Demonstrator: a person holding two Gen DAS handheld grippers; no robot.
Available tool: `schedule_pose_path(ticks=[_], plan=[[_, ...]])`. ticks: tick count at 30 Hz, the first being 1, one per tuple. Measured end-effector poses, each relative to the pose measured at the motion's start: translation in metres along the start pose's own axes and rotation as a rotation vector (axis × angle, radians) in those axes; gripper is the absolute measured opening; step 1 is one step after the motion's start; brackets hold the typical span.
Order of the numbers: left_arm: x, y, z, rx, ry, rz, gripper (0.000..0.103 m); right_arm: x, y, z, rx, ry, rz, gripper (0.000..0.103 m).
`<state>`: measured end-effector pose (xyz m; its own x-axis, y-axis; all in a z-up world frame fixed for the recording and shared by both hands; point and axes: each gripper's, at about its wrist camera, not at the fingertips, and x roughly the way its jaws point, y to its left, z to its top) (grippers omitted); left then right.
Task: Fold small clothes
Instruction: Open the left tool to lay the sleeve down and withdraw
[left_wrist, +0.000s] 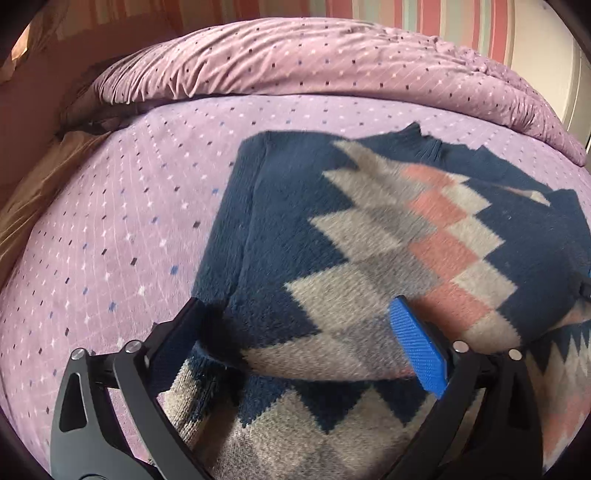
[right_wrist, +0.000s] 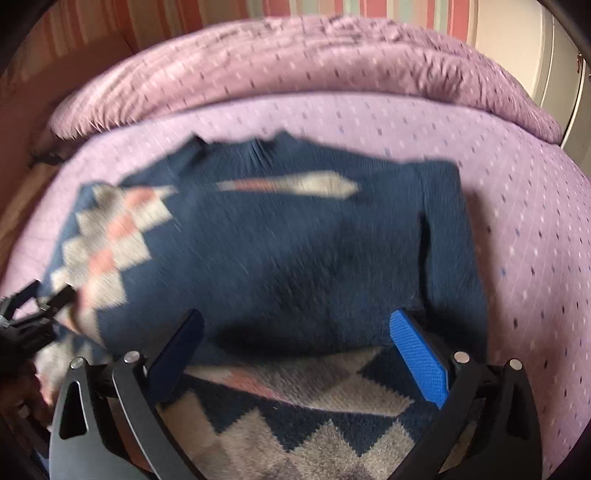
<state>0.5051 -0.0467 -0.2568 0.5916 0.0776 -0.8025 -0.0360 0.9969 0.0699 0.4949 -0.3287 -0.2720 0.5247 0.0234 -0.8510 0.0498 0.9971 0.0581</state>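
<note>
The lilac bedsheet (left_wrist: 110, 229), printed with small dark and pale diamonds, covers the left of the scene and lies smooth. A brown cloth (left_wrist: 33, 192) shows at its far-left edge. Along the far side a rumpled duvet (left_wrist: 295, 62) in the same print is bunched up against a striped wall (left_wrist: 424, 18).

The left gripper (left_wrist: 301, 325) hangs over the near-left part of the knitted sweater (left_wrist: 369, 229). Its fingers (left_wrist: 417, 350) stand wide apart, blue pads facing each other, and nothing is pinched between them; the knit lies below the gap. Whether the tips touch the fabric cannot be told.

The sweater lies on the sheet, centre to right in the left wrist view, collar toward the far side. It is navy with grey, cream and pink diamonds. A folded layer rests over the near patterned part, its edge crossing between the left fingers.

In the right wrist view, which is blurred, the sweater (right_wrist: 280, 251) shows a plain navy panel, with the diamond pattern at its left and near edges. The right gripper (right_wrist: 295, 332) is above the near edge of that panel, fingers (right_wrist: 417, 354) spread wide and holding nothing. The left gripper (right_wrist: 33, 314) shows at that view's left edge, at the sweater's patterned side. Bare sheet (right_wrist: 517, 221) continues to the right.
</note>
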Motion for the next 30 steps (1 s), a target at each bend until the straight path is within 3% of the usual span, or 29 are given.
schedule_pose_path(ticks=[6, 8, 11, 14, 18, 22, 26, 30], plan=[[0.001, 0.008, 0.0, 0.005, 0.009, -0.025, 0.1, -0.002, -0.003, -0.008, -0.054, -0.01, -0.032, 0.101], [-0.007, 0.013, -0.001, -0.007, -0.003, -0.047, 0.1, -0.012, -0.01, -0.011, -0.014, -0.019, -0.017, 0.101], [-0.036, 0.019, -0.008, 0.013, -0.043, -0.052, 0.1, -0.044, -0.024, -0.026, 0.013, -0.072, 0.028, 0.101], [-0.082, 0.019, -0.031, 0.106, -0.128, -0.012, 0.1, -0.09, -0.033, -0.059, 0.001, -0.144, 0.024, 0.101], [-0.15, 0.03, -0.084, 0.164, -0.203, -0.002, 0.1, -0.152, -0.04, -0.126, -0.074, -0.2, -0.02, 0.101], [-0.206, 0.04, -0.14, 0.171, -0.248, 0.016, 0.1, -0.194, -0.05, -0.186, -0.103, -0.204, -0.053, 0.101], [-0.252, 0.048, -0.192, 0.122, -0.284, 0.015, 0.1, -0.233, -0.067, -0.241, -0.055, -0.213, -0.025, 0.101], [-0.285, 0.051, -0.246, 0.087, -0.327, 0.004, 0.1, -0.263, -0.078, -0.288, 0.005, -0.292, -0.029, 0.101]])
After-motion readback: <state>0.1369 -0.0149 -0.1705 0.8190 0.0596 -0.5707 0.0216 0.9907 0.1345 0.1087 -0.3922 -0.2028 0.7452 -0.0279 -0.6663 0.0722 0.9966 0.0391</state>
